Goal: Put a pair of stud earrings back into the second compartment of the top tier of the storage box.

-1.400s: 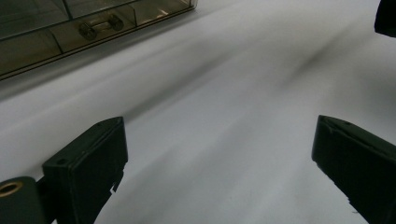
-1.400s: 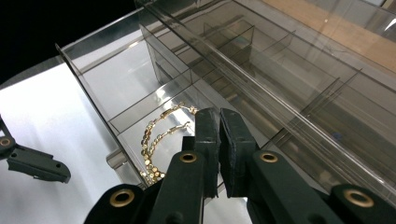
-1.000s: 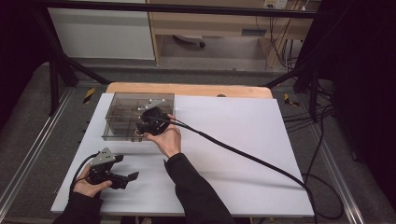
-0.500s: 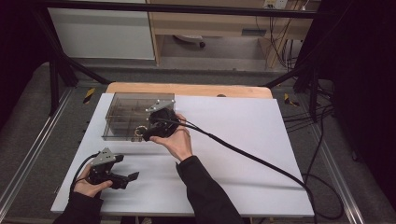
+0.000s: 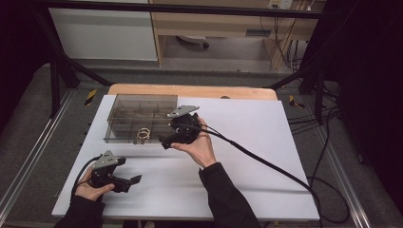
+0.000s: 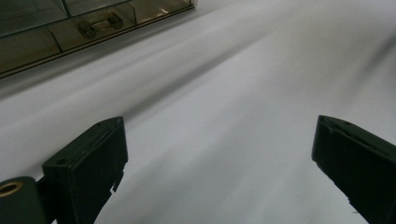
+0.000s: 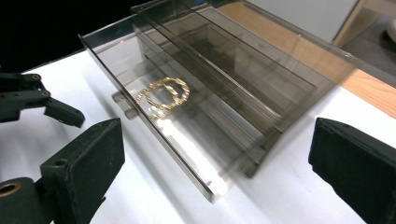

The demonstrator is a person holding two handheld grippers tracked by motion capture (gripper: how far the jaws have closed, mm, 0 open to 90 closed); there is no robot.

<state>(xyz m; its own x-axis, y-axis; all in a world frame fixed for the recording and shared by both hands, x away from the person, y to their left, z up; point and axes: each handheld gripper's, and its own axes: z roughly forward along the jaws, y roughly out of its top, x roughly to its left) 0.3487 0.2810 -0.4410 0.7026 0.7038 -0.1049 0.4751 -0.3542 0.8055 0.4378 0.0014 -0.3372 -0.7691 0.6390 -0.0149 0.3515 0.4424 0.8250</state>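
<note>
A smoky clear compartment box [image 5: 138, 114] stands at the table's back left. Its low front drawer [image 7: 154, 126] sticks out and holds two gold rings [image 7: 163, 95], also seen from above as gold rings [image 5: 143, 134]. My right gripper [image 5: 165, 141] hovers just right of the box's front corner. Its jaws have just been opening and now stand wide with nothing between them. In its own view the right gripper [image 7: 219, 158] looks at the drawer. My left gripper [image 5: 134, 180] rests open near the front left edge, empty; in its own view the left gripper [image 6: 219, 154] faces the white sheet.
A white sheet [image 5: 247, 142] covers the table, with a wooden strip [image 5: 190, 90] behind it. The right gripper's black cable [image 5: 266, 164] trails across the sheet to the front right. Two small knobs [image 6: 100, 25] show on the drawer's front. Dark frame bars flank the table.
My right hand has drawn back to the right, off the box's front, and its jaws have spread apart. The gold rings now show in the drawer. The left hand has stayed put.
</note>
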